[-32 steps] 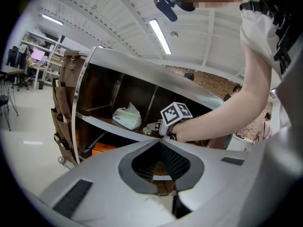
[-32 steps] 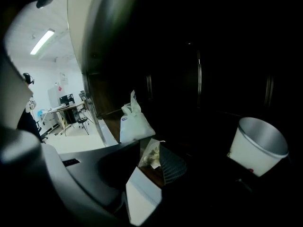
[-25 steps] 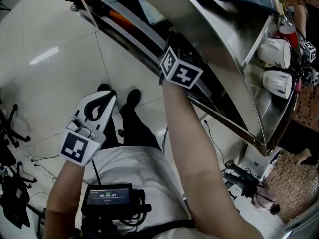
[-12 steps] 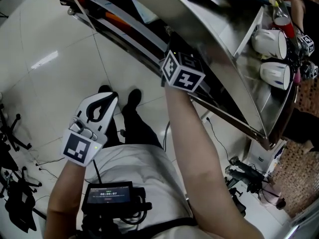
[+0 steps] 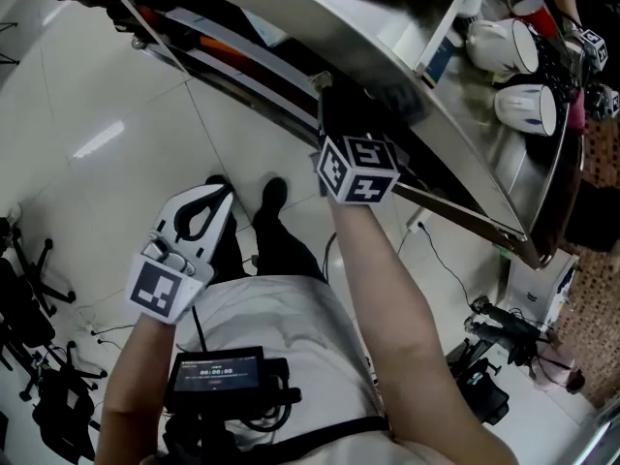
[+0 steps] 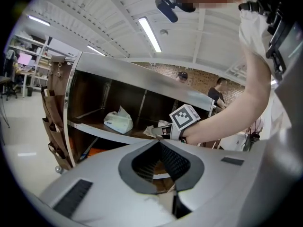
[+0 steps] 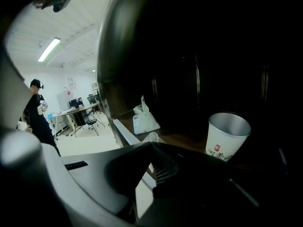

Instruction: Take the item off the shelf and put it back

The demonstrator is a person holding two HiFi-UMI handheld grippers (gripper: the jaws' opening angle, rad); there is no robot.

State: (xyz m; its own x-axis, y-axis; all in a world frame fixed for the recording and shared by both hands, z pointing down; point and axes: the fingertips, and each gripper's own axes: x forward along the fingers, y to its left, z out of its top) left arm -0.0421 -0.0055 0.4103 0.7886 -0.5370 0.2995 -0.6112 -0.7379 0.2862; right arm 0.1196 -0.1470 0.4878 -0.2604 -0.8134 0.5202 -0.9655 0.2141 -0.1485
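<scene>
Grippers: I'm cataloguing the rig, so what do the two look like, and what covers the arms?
Left gripper and right gripper: pale grey shells, black ribbed jaws framing a teardrop hole. Each carries a cube with black square markers on white. Arms bare, no sleeves; white shirt.

Strapped at the waist, a black box with a lit screen (image 5: 215, 376). Beyond that box, upward and left, pale glossy floor tiles (image 5: 107, 95) with a streak of glare. Left of the box, black chair bases (image 5: 24, 279) and a dark tangle of gear (image 5: 53, 410) on the tiles. Right of the box, black equipment (image 5: 494, 332) with trailing cables, just beside a white unit (image 5: 538, 284). Far up and right of the box, two white rounded vessels, one (image 5: 504, 45) just beside the other (image 5: 528, 109).
</scene>
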